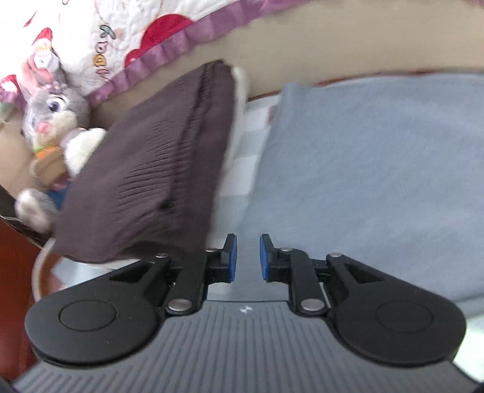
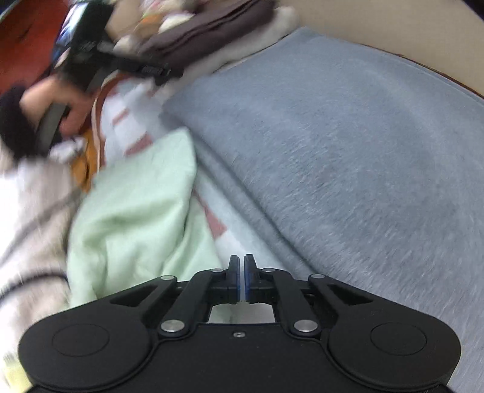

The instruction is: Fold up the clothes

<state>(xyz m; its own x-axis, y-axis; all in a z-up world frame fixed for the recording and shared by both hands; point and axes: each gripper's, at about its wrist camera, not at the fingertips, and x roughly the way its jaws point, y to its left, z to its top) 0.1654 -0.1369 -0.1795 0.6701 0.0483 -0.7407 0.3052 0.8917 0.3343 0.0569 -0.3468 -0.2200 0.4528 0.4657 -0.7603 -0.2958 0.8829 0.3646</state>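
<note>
A grey-blue garment (image 1: 372, 169) lies spread flat on the bed to the right in the left wrist view and fills the right of the right wrist view (image 2: 348, 145). A folded dark brown ribbed garment (image 1: 157, 169) lies at the left on a white one (image 1: 240, 99); it shows far off in the right wrist view (image 2: 205, 27). My left gripper (image 1: 248, 257) is open and empty, just right of the brown garment's near corner. My right gripper (image 2: 242, 278) is shut with nothing between the pads, over the grey garment's left edge. A crumpled pale green garment (image 2: 139, 217) lies to its left.
A grey plush rabbit (image 1: 57, 121) and a quilted pink-edged blanket (image 1: 127, 45) sit behind the brown garment. A striped sheet (image 2: 130, 127) covers the bed. The person's hand with the other gripper (image 2: 81, 51) is at the upper left. A red-brown wooden edge (image 1: 15, 272) is at the left.
</note>
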